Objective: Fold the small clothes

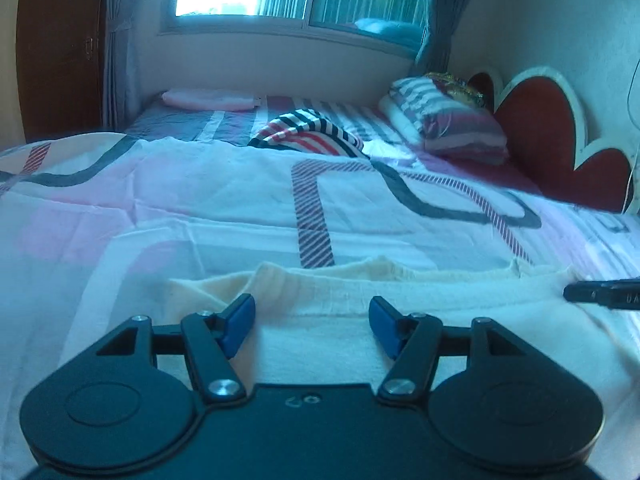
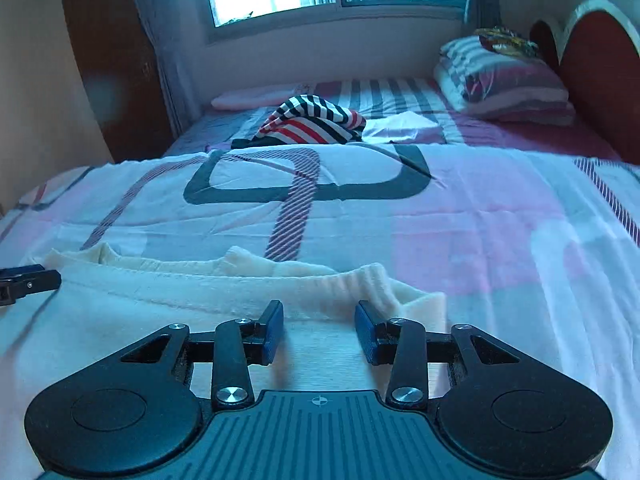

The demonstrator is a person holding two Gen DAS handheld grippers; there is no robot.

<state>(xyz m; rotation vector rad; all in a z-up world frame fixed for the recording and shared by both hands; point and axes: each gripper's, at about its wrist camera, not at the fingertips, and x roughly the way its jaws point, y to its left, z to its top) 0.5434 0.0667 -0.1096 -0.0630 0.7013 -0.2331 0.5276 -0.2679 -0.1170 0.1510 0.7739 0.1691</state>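
One cream, soft knit garment (image 1: 420, 320), light and limp, lies flat on the patterned bedspread (image 1: 240, 200); left gripper (image 1: 312, 320) and right gripper (image 2: 319, 330) gape empty above it, ribbed edge (image 2: 372, 280) likely the best hold.

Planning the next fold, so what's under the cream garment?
The cream garment lies flat on the patterned bedspread, which shows all around it. Whatever sits directly beneath the cloth is covered.
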